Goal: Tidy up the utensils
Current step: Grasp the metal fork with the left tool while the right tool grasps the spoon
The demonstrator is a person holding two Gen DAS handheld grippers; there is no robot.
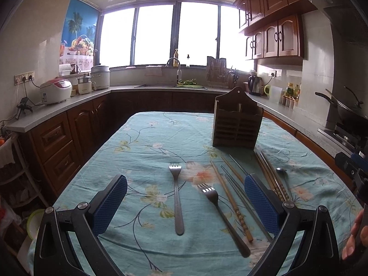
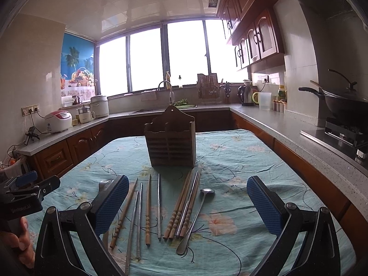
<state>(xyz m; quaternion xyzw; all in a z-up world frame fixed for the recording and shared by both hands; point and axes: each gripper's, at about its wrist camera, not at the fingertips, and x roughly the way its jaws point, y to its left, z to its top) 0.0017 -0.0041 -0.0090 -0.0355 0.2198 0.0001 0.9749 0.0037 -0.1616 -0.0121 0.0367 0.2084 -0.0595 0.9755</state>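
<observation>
- Left gripper [image 1: 185, 203] and right gripper [image 2: 187, 203] hover over the table [image 2: 264, 207], fingers spread, holding nothing; bare cloth lies at the table's right side.
- Two forks [image 1: 176, 197], one spoon [image 2: 195, 218], perhaps ten chopsticks [image 2: 181, 209].
- All lie lengthwise, pointing toward the upright holder [image 2: 170, 141] mid-table.

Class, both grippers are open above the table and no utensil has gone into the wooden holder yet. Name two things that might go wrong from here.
1. The bundled chopsticks lie touching each other beside the spoon, so the right gripper may lift several.
2. The wooden holder stands free on wrinkled tablecloth; a nudge might tip it.
</observation>
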